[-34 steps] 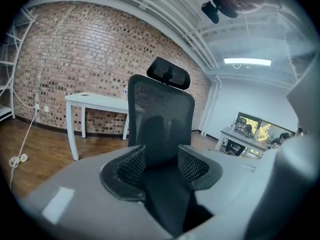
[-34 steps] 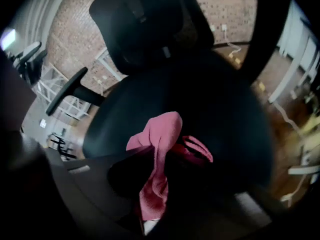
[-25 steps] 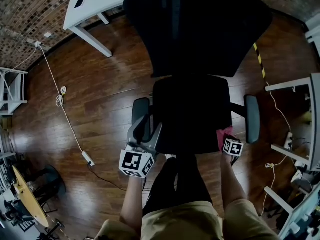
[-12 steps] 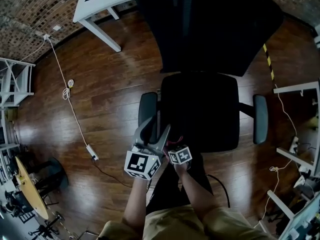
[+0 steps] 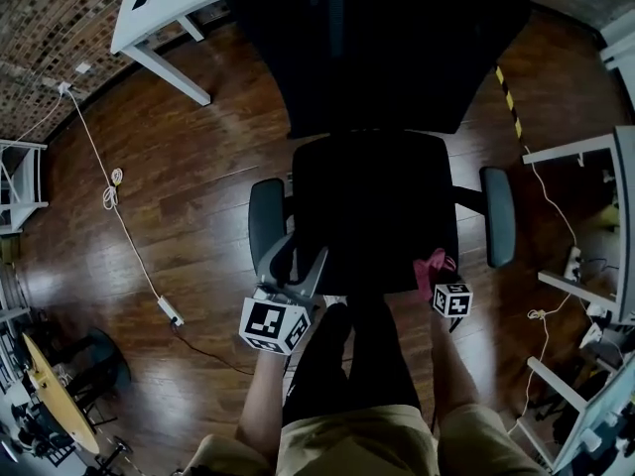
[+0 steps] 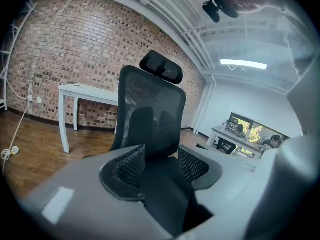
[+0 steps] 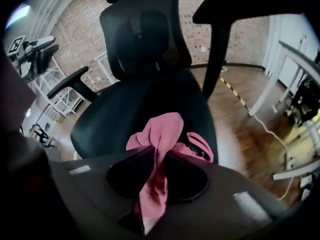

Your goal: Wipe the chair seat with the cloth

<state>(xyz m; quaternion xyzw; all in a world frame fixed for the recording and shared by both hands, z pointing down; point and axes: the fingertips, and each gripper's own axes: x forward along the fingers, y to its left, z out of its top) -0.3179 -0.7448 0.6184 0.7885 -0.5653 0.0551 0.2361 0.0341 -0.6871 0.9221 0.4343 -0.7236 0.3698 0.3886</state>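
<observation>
Cloth [image 7: 162, 131], pink and bunched up, is clamped between the jaws of the right tool [image 7: 159, 156]. One end is stuck out in front of the jaws and a strip is hung down behind them. From the head view, that right tool [image 5: 437, 281] is held at the front right corner of the black chair seat [image 5: 377, 211], with the cloth [image 5: 432, 264] sat right at the seat's edge. Whether it's actually pressed onto the padding can't be told, tbh.

Left tool [image 5: 296, 256] is held at the front left corner of the seat, just beside the left armrest [image 5: 265, 221]. In the left gripper view the jaws of the left tool [image 6: 157, 166] are spread apart with nothing gripped; only the mesh backrest [image 6: 150, 114] and the headrest [image 6: 161, 68] are seen past them.

The chair is stood on a dark wooden floor [image 5: 198, 167]. A white table [image 5: 169, 8] is placed off to the back left, and a white cable [image 5: 109, 181] is trailed across the floor to a power strip [image 5: 172, 312].
</observation>
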